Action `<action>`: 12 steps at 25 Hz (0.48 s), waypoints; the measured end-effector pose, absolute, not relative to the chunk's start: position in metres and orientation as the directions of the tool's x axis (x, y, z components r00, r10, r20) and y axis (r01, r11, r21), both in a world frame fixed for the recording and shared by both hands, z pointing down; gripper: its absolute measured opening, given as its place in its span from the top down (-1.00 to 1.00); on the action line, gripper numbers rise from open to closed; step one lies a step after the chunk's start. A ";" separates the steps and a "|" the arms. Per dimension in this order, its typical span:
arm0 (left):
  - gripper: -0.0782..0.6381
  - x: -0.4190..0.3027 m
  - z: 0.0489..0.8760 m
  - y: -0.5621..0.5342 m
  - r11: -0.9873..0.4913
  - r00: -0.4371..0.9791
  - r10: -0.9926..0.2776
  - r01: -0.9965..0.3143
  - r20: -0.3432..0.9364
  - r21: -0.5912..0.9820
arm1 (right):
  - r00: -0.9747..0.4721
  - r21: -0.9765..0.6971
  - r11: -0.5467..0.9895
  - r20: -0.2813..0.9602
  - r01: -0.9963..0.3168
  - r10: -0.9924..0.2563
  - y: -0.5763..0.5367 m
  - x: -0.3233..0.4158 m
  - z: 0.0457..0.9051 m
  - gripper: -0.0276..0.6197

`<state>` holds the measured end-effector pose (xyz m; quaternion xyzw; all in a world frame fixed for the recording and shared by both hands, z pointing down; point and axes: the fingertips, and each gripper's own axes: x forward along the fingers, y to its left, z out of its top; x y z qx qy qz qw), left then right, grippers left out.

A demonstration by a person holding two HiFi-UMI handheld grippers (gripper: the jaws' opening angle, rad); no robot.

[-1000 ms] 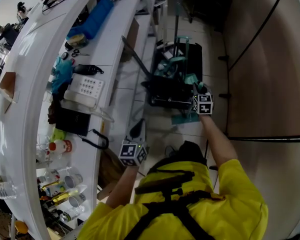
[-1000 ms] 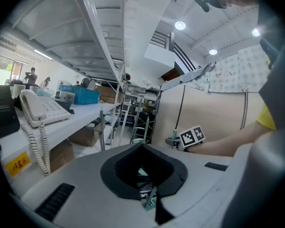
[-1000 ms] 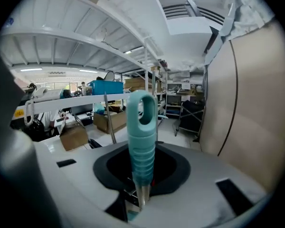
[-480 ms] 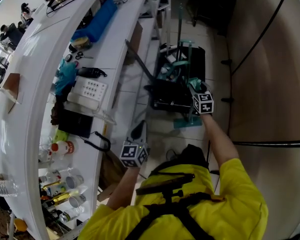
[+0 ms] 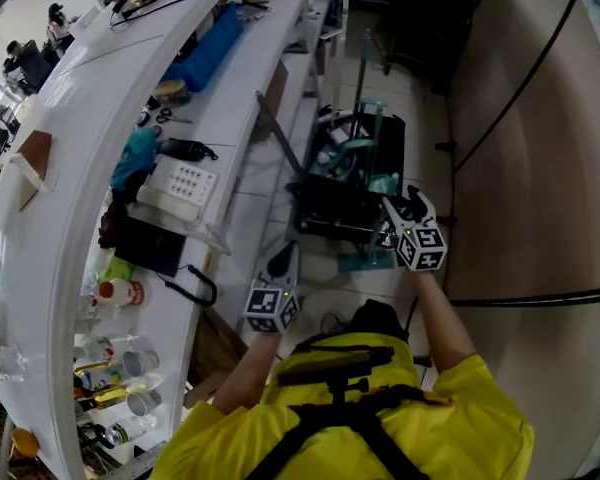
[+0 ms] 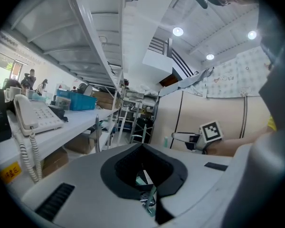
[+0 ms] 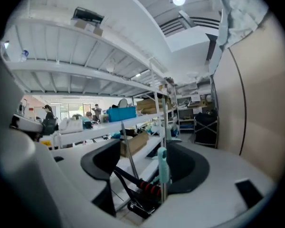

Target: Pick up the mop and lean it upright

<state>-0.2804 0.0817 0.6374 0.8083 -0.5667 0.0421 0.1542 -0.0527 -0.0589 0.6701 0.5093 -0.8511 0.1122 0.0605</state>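
The mop stands upright by the black cart (image 5: 352,188). Its thin pole (image 5: 364,88) rises beside the shelving, and its flat teal head (image 5: 365,260) rests on the floor. In the right gripper view the pole's teal grip (image 7: 162,167) stands between the jaws with space on both sides. My right gripper (image 5: 398,210) (image 7: 154,177) is opening, and its pads are off the pole. Low at the left, my left gripper (image 5: 272,306) (image 6: 149,196) hangs apart from the mop, with jaws close together and nothing in them.
A long white workbench (image 5: 100,118) with a telephone (image 5: 175,186), bottles and tools runs along the left. A grey rod (image 5: 280,140) leans from the shelf to the cart. A beige partition wall (image 5: 540,168) closes the right side. Cables cross the floor.
The right gripper's jaws have spread off the mop pole, and the gripper has drawn back toward the person. The mop stays standing. The left gripper has barely moved.
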 end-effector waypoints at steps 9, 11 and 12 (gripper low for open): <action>0.78 -0.269 0.583 0.096 -0.380 0.406 -0.906 -0.905 0.122 0.189 | -0.500 -0.177 0.492 -0.001 -0.852 -0.866 0.091 -0.039 0.541 0.32; 0.78 -0.267 0.570 0.100 -0.391 0.413 -0.906 -0.902 0.097 0.184 | -0.485 -0.179 0.481 -0.027 -0.858 -0.874 0.100 -0.033 0.527 0.47; 0.78 -0.266 0.563 0.102 -0.399 0.418 -0.904 -0.899 0.084 0.183 | -0.477 -0.173 0.475 -0.033 -0.863 -0.878 0.103 -0.031 0.522 0.51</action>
